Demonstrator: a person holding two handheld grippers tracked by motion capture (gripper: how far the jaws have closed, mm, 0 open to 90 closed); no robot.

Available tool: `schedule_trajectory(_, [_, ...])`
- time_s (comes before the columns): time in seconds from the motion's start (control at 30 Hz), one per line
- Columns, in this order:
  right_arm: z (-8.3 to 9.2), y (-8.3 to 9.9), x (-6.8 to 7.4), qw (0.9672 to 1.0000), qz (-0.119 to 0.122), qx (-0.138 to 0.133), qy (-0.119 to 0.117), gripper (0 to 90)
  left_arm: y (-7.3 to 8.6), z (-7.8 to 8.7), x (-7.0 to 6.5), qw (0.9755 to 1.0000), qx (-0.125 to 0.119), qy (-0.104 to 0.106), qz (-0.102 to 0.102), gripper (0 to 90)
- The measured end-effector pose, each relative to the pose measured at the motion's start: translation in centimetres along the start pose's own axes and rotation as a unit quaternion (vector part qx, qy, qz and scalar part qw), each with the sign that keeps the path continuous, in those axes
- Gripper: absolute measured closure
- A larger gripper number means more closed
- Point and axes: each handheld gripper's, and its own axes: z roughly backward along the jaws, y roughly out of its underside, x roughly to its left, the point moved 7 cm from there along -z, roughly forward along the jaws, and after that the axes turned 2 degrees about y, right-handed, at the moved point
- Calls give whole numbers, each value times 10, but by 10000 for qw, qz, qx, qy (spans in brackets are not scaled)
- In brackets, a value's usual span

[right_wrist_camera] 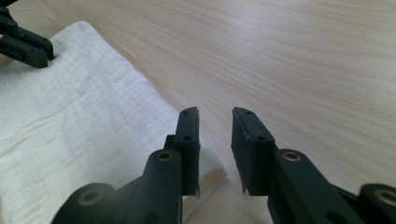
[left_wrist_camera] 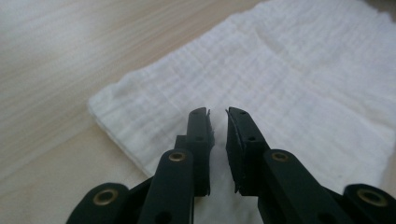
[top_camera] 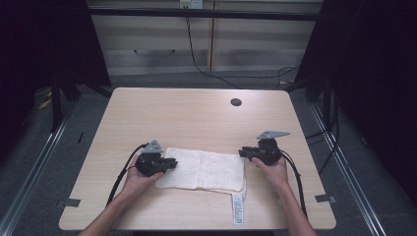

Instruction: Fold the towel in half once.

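While the folded cloth point(top_camera: 204, 169) lies flat at the desk's point(top_camera: 196, 113) near edge, we should set our narrow, empty left tongs point(left_wrist_camera: 217, 112) and right tongs point(right_wrist_camera: 215, 110) at its opposite ends and pinch every layer together.

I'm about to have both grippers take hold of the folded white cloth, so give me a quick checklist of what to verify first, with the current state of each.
1. Left gripper free of the folded white cloth: ok, a narrow gap shows between its jaws and nothing is pinched.
2. Right gripper free: ok, its jaws stand apart over the cloth's corner and bare table.
3. Grippers at opposite ends of the cloth: ok in the high view.
4. Cloth lying flat and folded: ok, layered edges are stacked.
5. Care label clear of the jaws: ok, it sticks out at the near edge.
6. Jaws low enough to catch all layers: cannot tell.
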Motion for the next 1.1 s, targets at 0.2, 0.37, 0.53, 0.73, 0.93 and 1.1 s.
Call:
schedule_trajectory(0.2, [-9, 5, -1, 9999, -47, 77, -58, 694, 0, 0, 0, 10000, 3, -12, -25, 793])
schedule_trajectory(0.37, [-14, 10, 3, 9996, 128, 247, -59, 680, 2, 2, 0, 10000, 9, 39, 40, 792])
schedule_trajectory(0.53, [-16, 12, 2, 9993, 112, 345, -53, 653, 1, 2, 1, 10000, 3, 54, 70, 791])
schedule_trajectory(0.73, [-18, 14, 7, 9987, 179, 392, -262, 819, 3, 3, 0, 10000, 19, 46, 30, 788])
schedule_trajectory(0.93, [-20, 12, 4, 9988, -4, 411, -248, 873, 9, 10, -6, 9999, 35, 131, 30, 781])
schedule_trajectory(1.1, [-28, 6, 4, 9990, 21, 375, -250, 878, 12, 18, -6, 9999, 81, 64, -15, 771])
